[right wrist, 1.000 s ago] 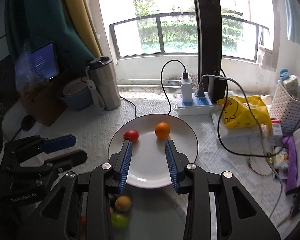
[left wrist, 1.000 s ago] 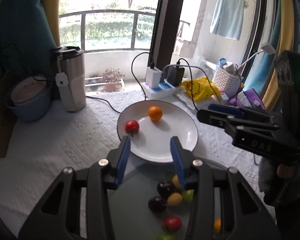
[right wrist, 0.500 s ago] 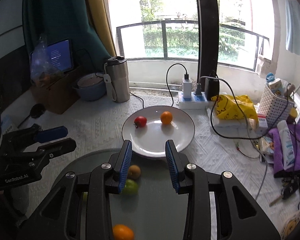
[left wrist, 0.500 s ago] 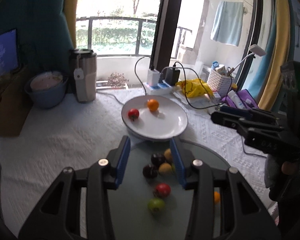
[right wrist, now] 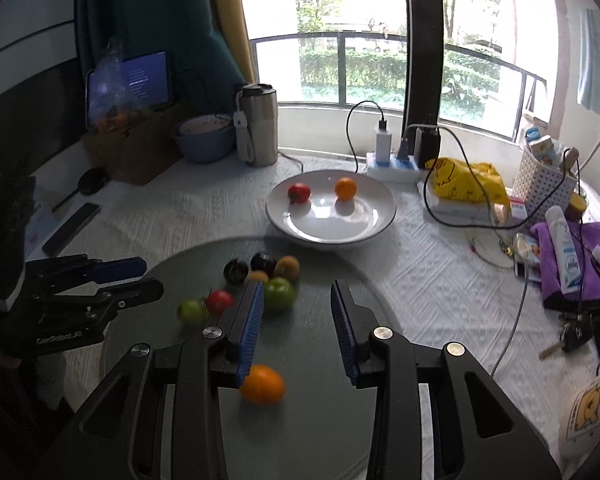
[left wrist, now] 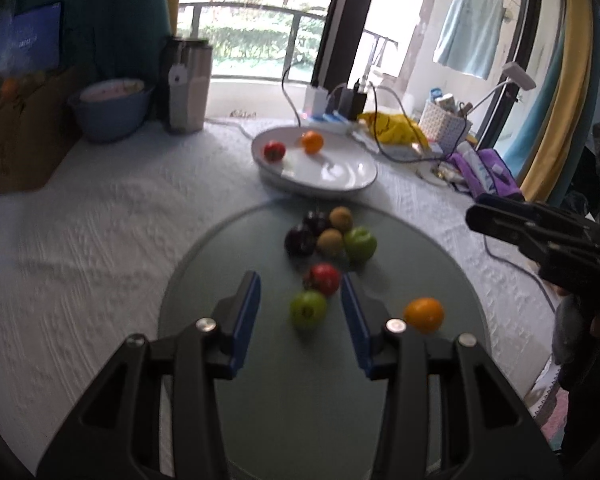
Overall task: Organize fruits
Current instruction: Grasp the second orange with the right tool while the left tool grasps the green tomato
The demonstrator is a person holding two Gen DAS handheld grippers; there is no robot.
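Loose fruits sit on the round glass board (right wrist: 320, 420) at the table's near edge: dark plum (left wrist: 299, 241), two kiwis (left wrist: 341, 218), green apple (left wrist: 359, 243), red tomato (left wrist: 322, 278), second green apple (left wrist: 308, 309), orange (left wrist: 424, 314) off alone to the right. White plate (right wrist: 364, 226) just beyond the board holds a tomato (right wrist: 299, 192) and an orange (right wrist: 345, 188), apart from each other. Left claw (left wrist: 300, 312): jaws apart, empty, hovering over the lower green apple. Right claw (right wrist: 298, 320): jaws apart, empty, above the board near the lone orange. White textured cloth (left wrist: 100, 232) covers the table.
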